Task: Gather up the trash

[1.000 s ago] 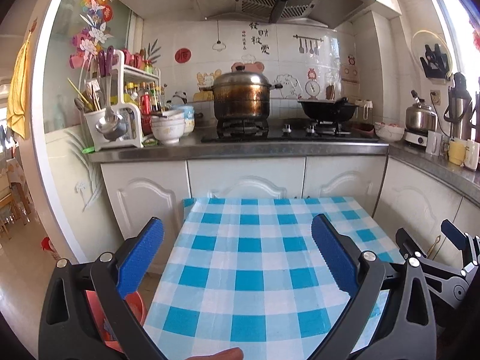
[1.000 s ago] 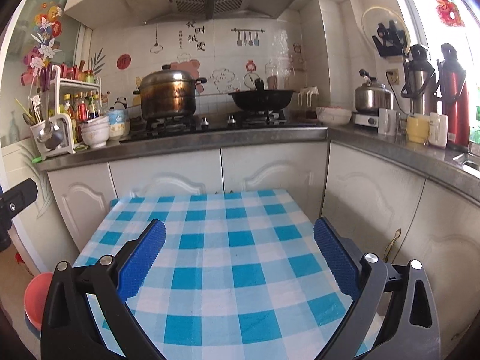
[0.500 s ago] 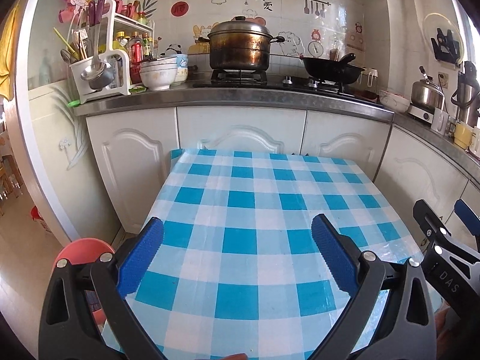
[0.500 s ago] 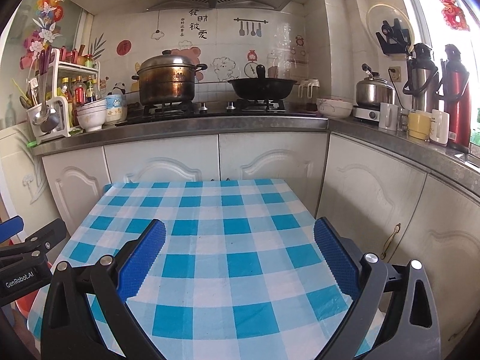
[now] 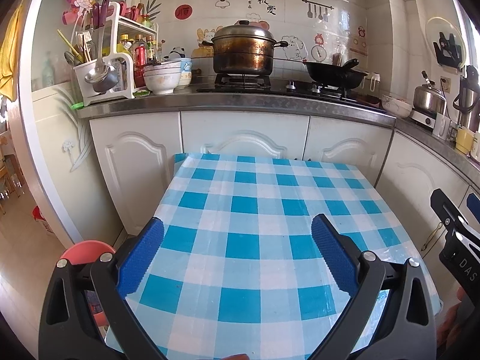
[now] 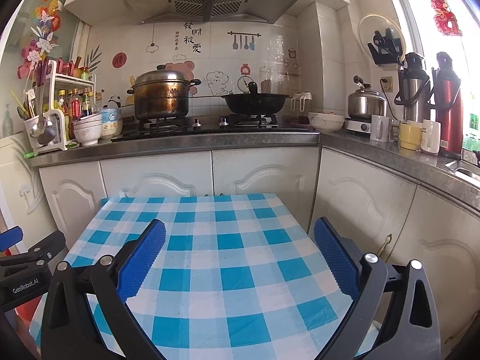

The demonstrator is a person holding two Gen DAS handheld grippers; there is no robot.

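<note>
Trash cannot be made out anywhere on the blue-checked tablecloth; left gripper hovers over it, fingers spread wide, holding nothing; right gripper likewise spread and empty, beside it.

Ahead of my fingers, a blue checked tablecloth; beyond it a steel pot, black wok and stacked bowls.
</note>
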